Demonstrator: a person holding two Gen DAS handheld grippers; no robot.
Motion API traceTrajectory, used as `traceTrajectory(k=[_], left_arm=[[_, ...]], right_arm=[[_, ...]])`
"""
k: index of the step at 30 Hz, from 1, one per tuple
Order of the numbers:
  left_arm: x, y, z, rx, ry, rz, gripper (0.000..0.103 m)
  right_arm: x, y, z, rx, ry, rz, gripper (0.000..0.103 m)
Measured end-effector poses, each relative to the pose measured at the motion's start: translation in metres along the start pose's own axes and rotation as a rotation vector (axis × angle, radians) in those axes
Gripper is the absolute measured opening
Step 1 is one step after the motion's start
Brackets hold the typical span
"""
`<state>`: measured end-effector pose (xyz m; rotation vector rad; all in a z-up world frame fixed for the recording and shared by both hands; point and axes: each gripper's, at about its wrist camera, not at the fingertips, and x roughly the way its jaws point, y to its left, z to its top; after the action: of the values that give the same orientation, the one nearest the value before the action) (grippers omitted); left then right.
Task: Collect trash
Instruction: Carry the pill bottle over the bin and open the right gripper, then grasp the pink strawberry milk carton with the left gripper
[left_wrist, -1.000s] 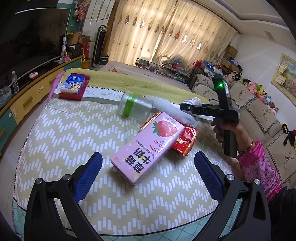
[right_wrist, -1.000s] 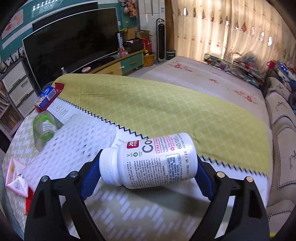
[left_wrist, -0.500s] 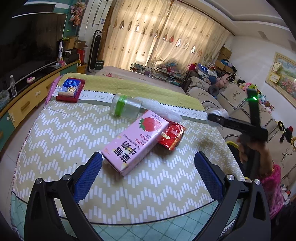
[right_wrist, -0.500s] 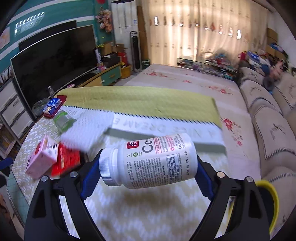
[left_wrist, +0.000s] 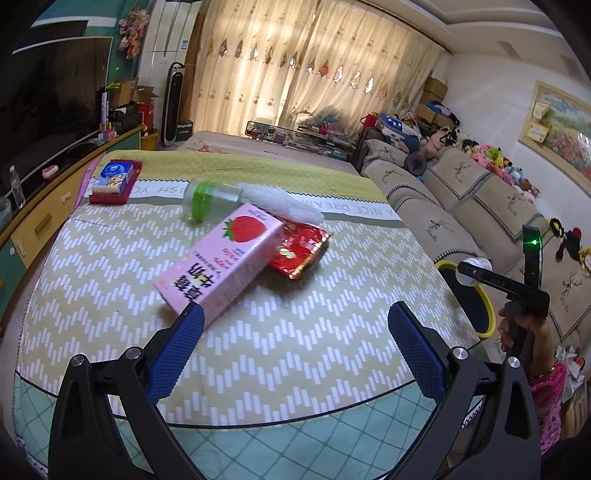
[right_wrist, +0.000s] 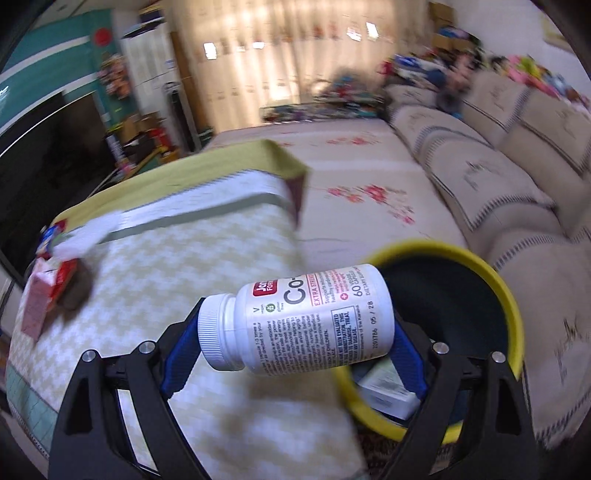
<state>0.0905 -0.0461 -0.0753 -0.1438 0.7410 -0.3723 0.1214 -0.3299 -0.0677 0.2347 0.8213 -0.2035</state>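
- A living room: a low table (left_wrist: 110, 258) under a zigzag-patterned cloth, curtains behind it, a beige sofa (left_wrist: 461, 206) along the right.
- At the table's far left corner lies a red tray (left_wrist: 110, 184) holding a blue packet.
- Nearer the table's middle, a clear bottle (left_wrist: 212, 199) with a green band lies on its side beside white foam netting (left_wrist: 284, 203).
- A pink strawberry milk carton (left_wrist: 221, 266) lies at the table's centre, partly over a red snack wrapper (left_wrist: 303, 251).
- The left gripper (left_wrist: 295, 332) hangs at the table's near edge, jaws spread wide and empty.
- Off the table's right edge stands a yellow-rimmed bin (right_wrist: 506, 291) with a small white box inside.
- The right gripper (right_wrist: 295, 339) clamps a white pill bottle (right_wrist: 295, 325) sideways, over the bin's near rim.
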Motion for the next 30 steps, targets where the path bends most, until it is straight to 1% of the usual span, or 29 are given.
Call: traceTrajectory(k=[5,7,8,12,17,21,23,28,30], left_arm=[[0.008,-0.009,0.002,0.014,0.012,0.012,0.098],[0.013,-0.008,0.002,0.004,0.022,0.013,0.098],[0.015,-0.007,0.003,0.001,0.027,0.014,0.098],[0.023,-0.005,0.004,0.001,0.041,0.034,0.098],[0.031,0.002,0.005,0.005,0.048,0.053,0.098],[0.036,0.012,0.01,0.019,0.057,0.072,0.098],[0.037,0.015,0.014,0.046,0.05,0.081,0.098],[0.047,0.025,0.034,0.159,0.049,0.114,0.098],[0.056,0.028,0.04,0.209,0.064,0.113,0.098]], right_arm=[[0.011,-0.049,-0.012,0.097,0.022,-0.096,0.084],[0.013,-0.066,-0.017,0.131,0.026,-0.128,0.087],[0.013,-0.073,-0.019,0.147,0.02,-0.136,0.091],[0.009,-0.085,-0.025,0.18,0.003,-0.147,0.092],[0.01,-0.084,-0.03,0.184,0.005,-0.131,0.092],[0.011,-0.075,-0.033,0.172,0.013,-0.108,0.092],[0.01,-0.069,-0.035,0.168,0.017,-0.093,0.092],[0.007,-0.059,-0.035,0.158,0.02,-0.067,0.092],[0.006,-0.055,-0.035,0.154,0.02,-0.059,0.092]])
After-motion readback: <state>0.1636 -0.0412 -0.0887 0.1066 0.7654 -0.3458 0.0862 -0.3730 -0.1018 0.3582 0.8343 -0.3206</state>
